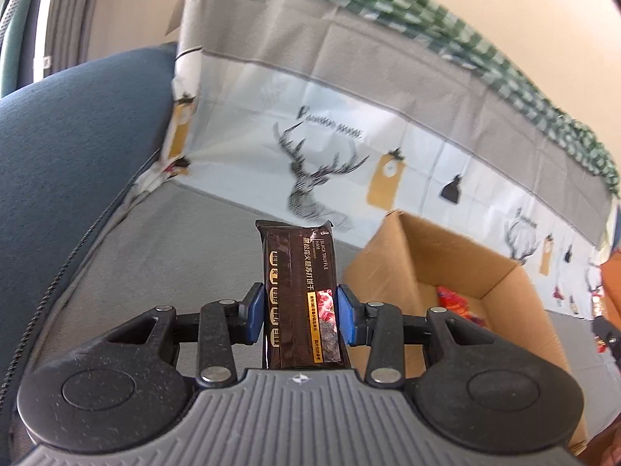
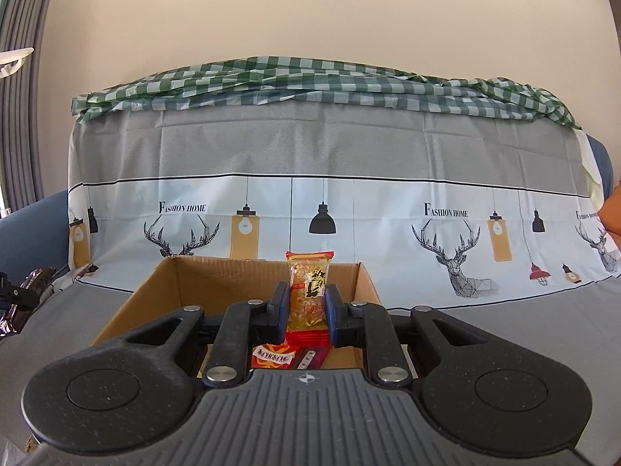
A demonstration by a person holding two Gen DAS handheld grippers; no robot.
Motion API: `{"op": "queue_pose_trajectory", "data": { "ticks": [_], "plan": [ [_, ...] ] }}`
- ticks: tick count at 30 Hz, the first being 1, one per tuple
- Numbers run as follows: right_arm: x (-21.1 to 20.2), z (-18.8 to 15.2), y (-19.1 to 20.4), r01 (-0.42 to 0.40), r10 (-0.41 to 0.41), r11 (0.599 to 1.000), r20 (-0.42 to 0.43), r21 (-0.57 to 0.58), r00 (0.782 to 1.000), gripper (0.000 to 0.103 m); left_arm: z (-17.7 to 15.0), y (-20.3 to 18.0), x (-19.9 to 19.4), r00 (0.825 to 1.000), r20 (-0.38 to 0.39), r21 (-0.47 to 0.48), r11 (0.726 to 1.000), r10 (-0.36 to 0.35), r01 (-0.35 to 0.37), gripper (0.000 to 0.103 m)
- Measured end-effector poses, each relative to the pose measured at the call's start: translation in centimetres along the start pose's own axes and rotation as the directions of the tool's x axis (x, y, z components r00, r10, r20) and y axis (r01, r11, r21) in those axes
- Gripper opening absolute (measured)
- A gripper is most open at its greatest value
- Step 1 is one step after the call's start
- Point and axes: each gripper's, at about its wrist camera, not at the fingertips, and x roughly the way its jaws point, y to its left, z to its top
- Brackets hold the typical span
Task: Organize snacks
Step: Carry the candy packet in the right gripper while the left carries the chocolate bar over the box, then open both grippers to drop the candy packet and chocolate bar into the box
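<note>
Dark brown cracker pack [image 1: 299, 295] upright; clear-and-red snack packet [image 2: 308, 295] upright over open cardboard box [image 2: 155, 295].

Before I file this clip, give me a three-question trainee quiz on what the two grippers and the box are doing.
1. True or false: the left gripper is clamped on a dark brown cracker packet.
2. What sits between the right gripper's fingers? A) a metal can B) a clear packet with red ends C) nothing
3. Fill in: red wrappers already lie inside the cardboard ____.

Key
1. True: both blue pads press its sides and it stands upright.
2. B: the snack packet is held upright over the box.
3. box: it is open at the top and rests on the grey cover.
</note>
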Motion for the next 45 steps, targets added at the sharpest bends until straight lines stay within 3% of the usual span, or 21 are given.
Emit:
{"op": "queue_pose_trajectory", "data": {
  "ticks": [6, 11, 22, 33, 35, 36, 37, 38, 42, 45],
  "plan": [
    [0.2, 0.1, 1.0, -0.014, 0.014, 1.000, 0.004, -0.025, 1.000, 0.020, -0.7, -4.4, -1.6, 0.982, 0.109, 0.118, 0.983, -0.151, 0.138, 0.043],
    [0.2, 0.2, 1.9, -0.020, 0.021, 0.998, 0.011, -0.060, 1.000, 0.020, -1.9, -7.9, -1.9, 0.958, 0.129, 0.170, 0.957, -0.258, 0.235, 0.043],
    [0.4, 0.2, 2.5, -0.019, 0.020, 0.995, 0.012, -0.102, 1.000, 0.020, -3.1, -11.7, -1.2, 0.934, 0.107, 0.202, 0.928, -0.340, 0.314, 0.043],
    [0.9, 0.0, 2.8, -0.022, 0.022, 0.993, 0.006, -0.114, 1.000, 0.020, -3.5, -13.0, -0.5, 0.912, 0.085, 0.198, 0.904, -0.402, 0.380, 0.043],
    [0.9, 0.0, 2.8, -0.012, 0.013, 0.993, 0.007, -0.120, 1.000, 0.020, -3.5, -13.1, -0.4, 0.910, 0.080, 0.196, 0.902, -0.406, 0.385, 0.049],
    [1.0, 0.0, 2.9, 0.001, 0.000, 0.992, 0.006, -0.125, 1.000, 0.022, -3.5, -13.1, -0.3, 0.910, 0.080, 0.197, 0.901, -0.408, 0.386, 0.060],
    [1.1, 0.0, 2.9, 0.016, -0.016, 0.991, -0.001, -0.129, 1.000, 0.033, -3.4, -13.0, -0.3, 0.909, 0.082, 0.198, 0.901, -0.408, 0.387, 0.065],
    [1.3, -0.1, 2.9, 0.029, -0.030, 0.991, -0.007, -0.128, 1.000, 0.047, -3.3, -12.9, -0.4, 0.910, 0.084, 0.202, 0.901, -0.406, 0.384, 0.065],
    [1.5, -0.1, 2.0, 0.051, -0.053, 0.994, -0.022, -0.096, 0.998, 0.057, -2.9, -11.8, -0.9, 0.913, 0.091, 0.200, 0.906, -0.397, 0.374, 0.066],
    [1.2, -0.1, 1.5, 0.060, -0.062, 0.996, -0.033, -0.069, 0.998, 0.077, -3.0, -10.9, -1.4, 0.924, 0.082, 0.198, 0.915, -0.374, 0.352, 0.071]
  ]
}}
